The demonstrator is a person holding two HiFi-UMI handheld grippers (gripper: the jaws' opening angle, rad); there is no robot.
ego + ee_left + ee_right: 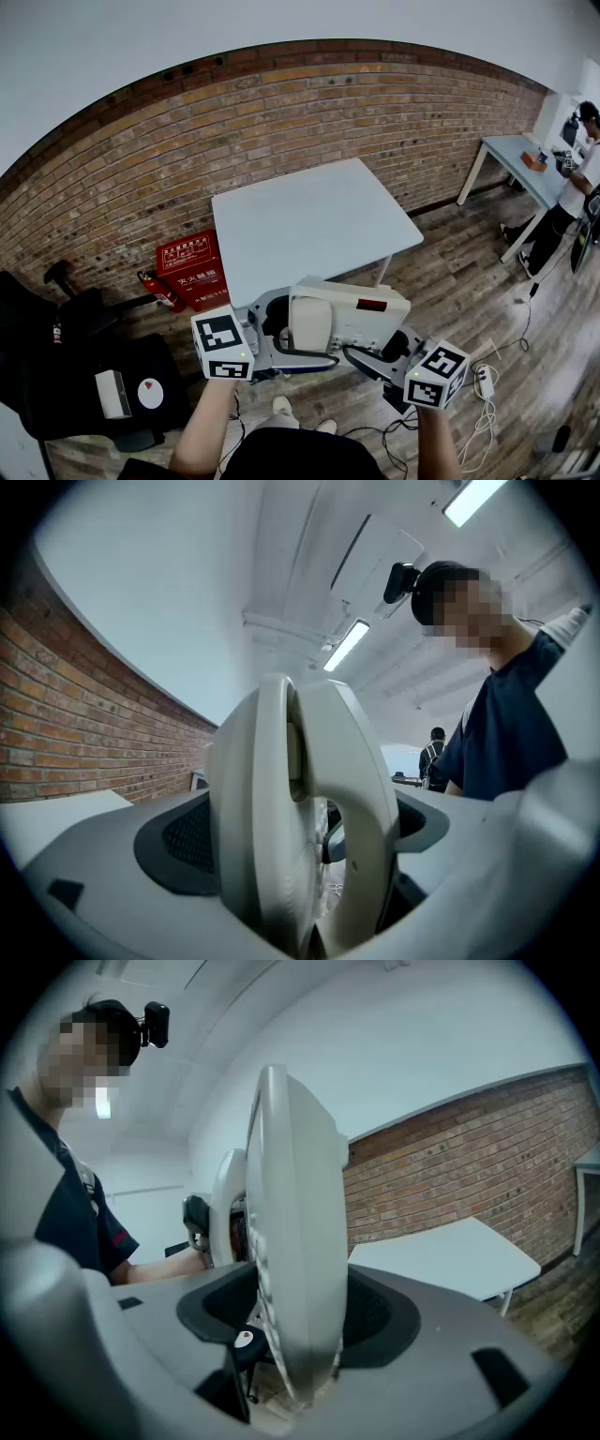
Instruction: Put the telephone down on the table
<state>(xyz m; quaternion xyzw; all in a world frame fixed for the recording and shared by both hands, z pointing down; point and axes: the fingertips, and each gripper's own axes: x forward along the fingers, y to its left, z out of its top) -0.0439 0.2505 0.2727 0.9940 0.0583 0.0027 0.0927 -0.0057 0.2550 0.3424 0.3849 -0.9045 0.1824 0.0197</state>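
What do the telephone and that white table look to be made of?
The telephone looks plastic: off-white, smooth, dull sheen on moulded curves. The table: smooth matte white top, perhaps laminate; thin white legs, probably painted metal.

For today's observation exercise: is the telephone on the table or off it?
Off it. The telephone is held by the left claw and right claw, short of the table.

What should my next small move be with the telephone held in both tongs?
Probably carry the telephone forward over the table before lowering. It hangs clamped between the left tongs and right tongs, seemingly short of the table's near edge.
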